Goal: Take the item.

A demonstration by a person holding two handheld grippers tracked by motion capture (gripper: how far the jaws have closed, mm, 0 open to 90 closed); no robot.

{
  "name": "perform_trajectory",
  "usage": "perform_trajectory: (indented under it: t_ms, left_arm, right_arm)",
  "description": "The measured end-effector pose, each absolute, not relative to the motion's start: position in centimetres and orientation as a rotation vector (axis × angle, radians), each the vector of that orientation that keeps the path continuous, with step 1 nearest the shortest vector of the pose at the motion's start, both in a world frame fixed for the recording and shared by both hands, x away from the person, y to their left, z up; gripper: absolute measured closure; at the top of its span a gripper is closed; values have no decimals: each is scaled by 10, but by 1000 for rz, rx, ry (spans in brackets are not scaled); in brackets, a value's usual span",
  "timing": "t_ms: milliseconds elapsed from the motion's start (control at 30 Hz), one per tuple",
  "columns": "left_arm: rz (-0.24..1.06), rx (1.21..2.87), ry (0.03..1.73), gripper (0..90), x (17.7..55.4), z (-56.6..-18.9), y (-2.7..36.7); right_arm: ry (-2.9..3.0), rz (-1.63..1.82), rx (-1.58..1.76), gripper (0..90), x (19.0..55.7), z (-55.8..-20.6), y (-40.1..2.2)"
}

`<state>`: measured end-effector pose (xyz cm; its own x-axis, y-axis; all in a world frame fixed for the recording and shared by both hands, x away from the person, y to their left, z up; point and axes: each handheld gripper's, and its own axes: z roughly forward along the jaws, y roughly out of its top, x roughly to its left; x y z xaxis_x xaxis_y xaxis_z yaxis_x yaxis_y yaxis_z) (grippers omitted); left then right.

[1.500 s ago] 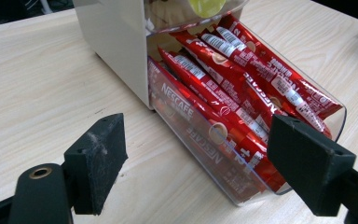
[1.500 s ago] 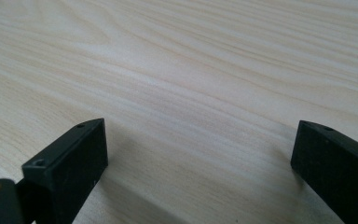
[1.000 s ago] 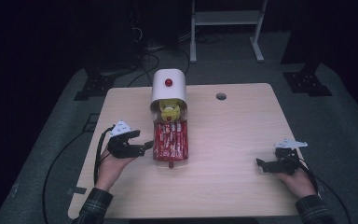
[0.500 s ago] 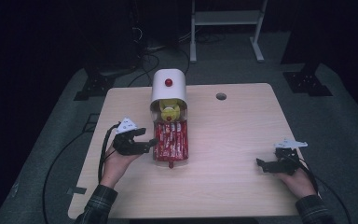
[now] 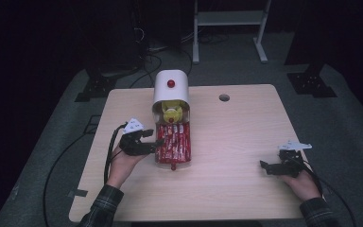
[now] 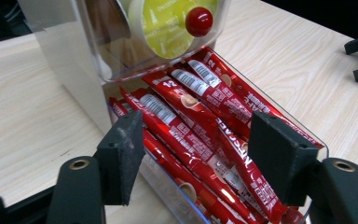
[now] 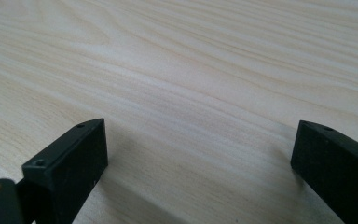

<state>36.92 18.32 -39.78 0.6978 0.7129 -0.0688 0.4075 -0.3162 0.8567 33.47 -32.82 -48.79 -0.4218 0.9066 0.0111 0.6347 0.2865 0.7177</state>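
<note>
One dispenser [image 5: 171, 90] at desk [image 5: 236, 142] 12 o'clock; red sachets [image 6: 200, 126] uncountable. Left hand-held gripper [image 5: 155, 140] jaws closing around sachets, not gripping. Right hand-held gripper [image 5: 265, 167] at 4 o'clock, jaws apart.

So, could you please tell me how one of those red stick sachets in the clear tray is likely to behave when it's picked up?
A red stick sachet is long, thin and flat, so it is probably light and may flex. Its glossy wrapper looks slippery, so it could slide between the left gripper fingers, which have just been closing around the pile. The sachets overlap loosely in the clear tray, so neighbours may shift or lift along.
</note>
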Motion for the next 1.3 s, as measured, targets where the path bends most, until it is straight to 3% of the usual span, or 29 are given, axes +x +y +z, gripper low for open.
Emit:
perform_trajectory:
  t_ms: [567,1300]
  left_arm:
    - [361,2001,848,521,378,-406,162]
    - [362,2072,863,618,384,-421,145]
  right_arm:
    - [2161,924,1385,29,335,-488,-328]
    - [2161,925,1385,29,335,-488,-328]
